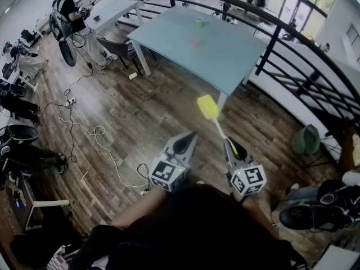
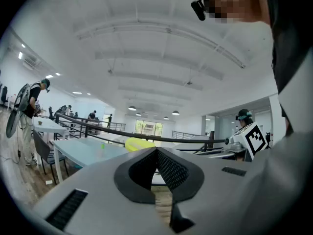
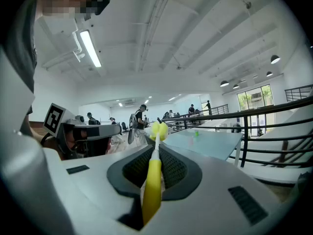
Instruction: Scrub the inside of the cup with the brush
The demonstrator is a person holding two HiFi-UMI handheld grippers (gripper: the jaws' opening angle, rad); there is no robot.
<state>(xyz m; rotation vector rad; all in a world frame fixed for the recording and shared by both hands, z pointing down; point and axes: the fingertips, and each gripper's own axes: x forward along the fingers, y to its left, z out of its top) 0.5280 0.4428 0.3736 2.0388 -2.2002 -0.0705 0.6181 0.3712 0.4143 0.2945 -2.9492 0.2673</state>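
Right tool (image 3: 155, 155) clamped on handle of thin yellow sponge-headed brush (image 1: 208, 107): light, whippy, probably slick; hold low on handle. Left tool (image 2: 156, 153) closed, empty. Small green cup (image 1: 199, 22) stands far off on pale-blue surface (image 1: 242, 55).

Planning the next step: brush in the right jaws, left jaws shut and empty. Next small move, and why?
Probably step toward the table, left gripper leading. The small green cup stands there, far beyond reach. The right gripper holds the brush, and the left is shut on nothing.
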